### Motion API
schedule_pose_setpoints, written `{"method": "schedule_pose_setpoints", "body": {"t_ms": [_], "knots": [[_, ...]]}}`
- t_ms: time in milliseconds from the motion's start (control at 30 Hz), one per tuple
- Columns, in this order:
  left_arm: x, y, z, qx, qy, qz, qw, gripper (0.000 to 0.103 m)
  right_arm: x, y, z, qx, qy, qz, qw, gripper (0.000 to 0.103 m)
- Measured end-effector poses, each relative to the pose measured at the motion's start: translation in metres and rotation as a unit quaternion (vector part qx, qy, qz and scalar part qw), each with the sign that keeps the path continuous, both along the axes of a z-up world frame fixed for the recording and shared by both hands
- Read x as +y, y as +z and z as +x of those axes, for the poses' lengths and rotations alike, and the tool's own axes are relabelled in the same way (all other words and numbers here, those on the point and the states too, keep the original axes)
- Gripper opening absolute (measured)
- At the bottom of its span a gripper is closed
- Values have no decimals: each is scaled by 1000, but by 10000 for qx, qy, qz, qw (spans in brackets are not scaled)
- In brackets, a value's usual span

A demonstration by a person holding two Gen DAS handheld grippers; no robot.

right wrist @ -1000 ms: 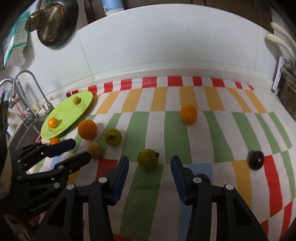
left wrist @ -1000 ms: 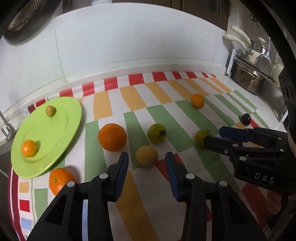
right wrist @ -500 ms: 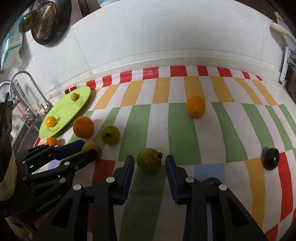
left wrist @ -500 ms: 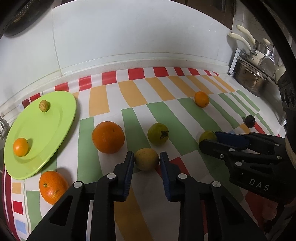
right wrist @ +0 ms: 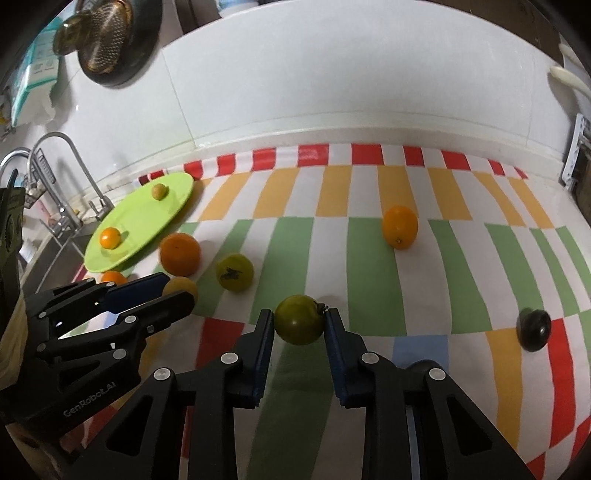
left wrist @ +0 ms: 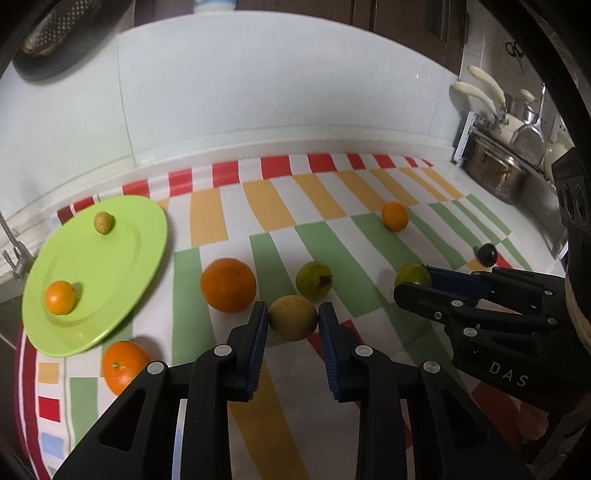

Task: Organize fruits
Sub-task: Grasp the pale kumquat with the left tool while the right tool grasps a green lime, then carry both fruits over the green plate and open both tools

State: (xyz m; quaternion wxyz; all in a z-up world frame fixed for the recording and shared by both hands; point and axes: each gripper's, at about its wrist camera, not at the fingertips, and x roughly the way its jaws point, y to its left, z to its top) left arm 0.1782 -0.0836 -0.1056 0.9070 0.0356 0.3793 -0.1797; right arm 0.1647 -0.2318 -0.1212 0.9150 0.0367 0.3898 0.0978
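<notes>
My left gripper point(left wrist: 293, 320) is shut on a tan round fruit point(left wrist: 293, 317) on the striped cloth. My right gripper point(right wrist: 299, 325) is shut on a green tomato-like fruit point(right wrist: 300, 324), which also shows in the left wrist view point(left wrist: 412, 275). A green plate point(left wrist: 92, 273) at the left holds a small orange point(left wrist: 60, 297) and a small tan fruit point(left wrist: 103, 222). A big orange point(left wrist: 228, 284), a yellow-green fruit point(left wrist: 314, 279), another orange point(left wrist: 122, 366), a far orange point(left wrist: 395, 216) and a dark fruit point(left wrist: 487, 254) lie loose on the cloth.
A sink with taps point(right wrist: 62, 177) lies left of the plate. Pots and a dish rack point(left wrist: 498, 170) stand at the far right. A white tiled wall point(left wrist: 277, 92) closes the back. A strainer point(right wrist: 107, 33) hangs above.
Both grippers moved forward and closed: the left onto the tan fruit, the right onto the green fruit. They were open a second ago.
</notes>
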Motion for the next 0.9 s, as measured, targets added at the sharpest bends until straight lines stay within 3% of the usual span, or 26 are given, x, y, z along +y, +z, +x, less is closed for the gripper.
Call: {"method": "schedule_pose_setpoints", "body": {"t_ms": [400,900], "knots": [[19,39,-28,-443,220,-129,9987,28,17,37,-23,-489,212,-76,9985,29],[61,71,-39,-902,867,-197,9919,28,59,81,-24,-1109,791,-88,9906,29]]}}
